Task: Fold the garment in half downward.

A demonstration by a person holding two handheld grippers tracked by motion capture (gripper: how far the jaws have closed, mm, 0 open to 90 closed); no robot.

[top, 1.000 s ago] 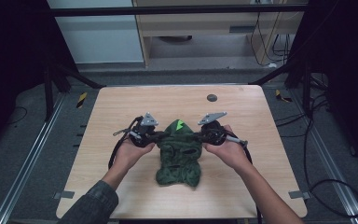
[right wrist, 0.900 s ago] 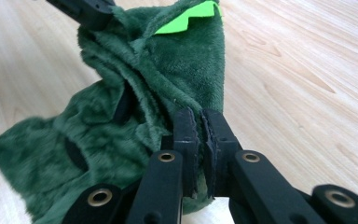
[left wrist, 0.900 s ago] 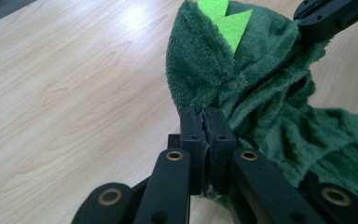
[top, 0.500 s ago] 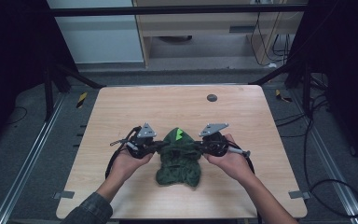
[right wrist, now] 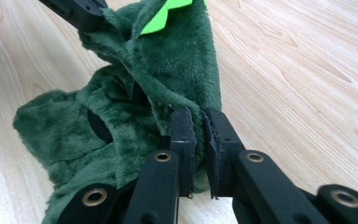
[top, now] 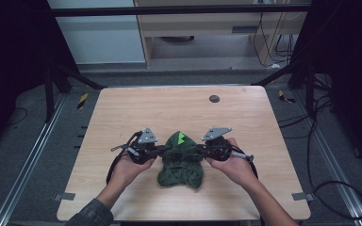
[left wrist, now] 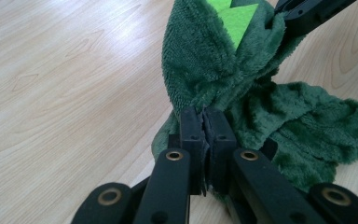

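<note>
A pale wooden table (top: 122,117) carries a small dark round disc (top: 214,99) near its far edge — beyond it stand a light cabinet (top: 99,33) and hanging cables (top: 268,42).

Green plush garment (left wrist: 223,70) in claw (left wrist: 206,122)

A plush garment (top: 181,161) lies on the tabletop (top: 122,113), toward the person's edge and about midway across. The left claw (top: 162,149) sits at its left side and the right claw (top: 199,149) at its right, each closed on the fabric, with the upper part of the garment raised between them and the rest spread on the tabletop nearer the person. A small round disc (top: 214,99) lies on the tabletop well behind the garment, toward the far edge.
</note>
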